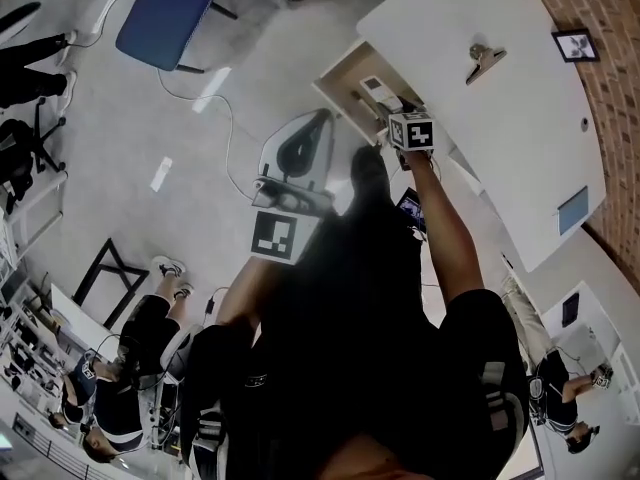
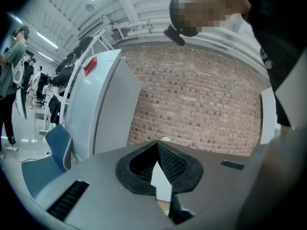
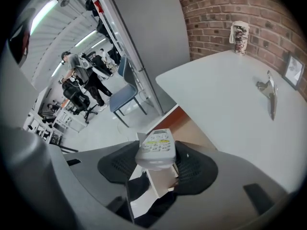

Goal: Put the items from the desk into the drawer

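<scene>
Right gripper (image 3: 154, 163) clamped on remote (image 3: 156, 146), above pulled-out drawer (image 3: 194, 128).
Step looks like placing 1 item: next, lower remote inside, then release. Left gripper (image 2: 157, 147) jaws together, empty. Clip (image 3: 269, 92) and cup (image 3: 240, 37) wait on desk (image 3: 225, 80).

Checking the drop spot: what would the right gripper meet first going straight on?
Probably the inside of the open drawer, just past the remote that its fingers hold; depth is unclear.

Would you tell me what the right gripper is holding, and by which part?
A white remote control, pinched across its sides near one end by the right gripper.
</scene>
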Tool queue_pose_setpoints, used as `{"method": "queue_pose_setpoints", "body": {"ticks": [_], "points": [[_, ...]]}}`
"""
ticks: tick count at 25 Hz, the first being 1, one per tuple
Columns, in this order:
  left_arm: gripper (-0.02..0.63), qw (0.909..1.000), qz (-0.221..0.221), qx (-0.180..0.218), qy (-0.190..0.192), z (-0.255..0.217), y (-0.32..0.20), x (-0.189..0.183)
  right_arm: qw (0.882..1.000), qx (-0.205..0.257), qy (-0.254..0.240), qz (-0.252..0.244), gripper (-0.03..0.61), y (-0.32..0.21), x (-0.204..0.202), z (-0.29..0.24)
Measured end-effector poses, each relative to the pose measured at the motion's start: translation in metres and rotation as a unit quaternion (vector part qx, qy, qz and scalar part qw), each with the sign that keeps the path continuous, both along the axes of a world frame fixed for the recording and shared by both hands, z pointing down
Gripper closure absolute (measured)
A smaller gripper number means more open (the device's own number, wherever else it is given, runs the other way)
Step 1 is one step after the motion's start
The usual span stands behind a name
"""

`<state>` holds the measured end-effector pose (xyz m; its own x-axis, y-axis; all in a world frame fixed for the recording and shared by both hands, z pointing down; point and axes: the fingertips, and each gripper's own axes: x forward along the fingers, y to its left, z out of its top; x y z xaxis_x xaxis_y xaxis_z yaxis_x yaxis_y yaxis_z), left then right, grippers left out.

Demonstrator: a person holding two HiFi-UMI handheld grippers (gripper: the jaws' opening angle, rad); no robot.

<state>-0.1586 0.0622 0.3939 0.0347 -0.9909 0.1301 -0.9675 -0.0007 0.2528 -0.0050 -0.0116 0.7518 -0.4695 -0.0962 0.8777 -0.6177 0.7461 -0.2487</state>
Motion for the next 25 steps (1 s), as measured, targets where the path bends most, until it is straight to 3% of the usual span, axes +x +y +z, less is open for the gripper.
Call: {"method": "queue_pose_setpoints", "body": {"ticks": [13,25], "points": [[0.615,0.9995,-0.003,-0.025,0.017,0.055,-0.014,-0.007,0.998,0.0,0.055,-0.008,0.35,-0.007,0.011,0.105],[0.615,0.9987,-0.016,-0.042,0.025,0.083,-0.018,-0.01,0.995,-0.004,0.094,-0.027,0.35,-0.006,0.035,0.169]]}}
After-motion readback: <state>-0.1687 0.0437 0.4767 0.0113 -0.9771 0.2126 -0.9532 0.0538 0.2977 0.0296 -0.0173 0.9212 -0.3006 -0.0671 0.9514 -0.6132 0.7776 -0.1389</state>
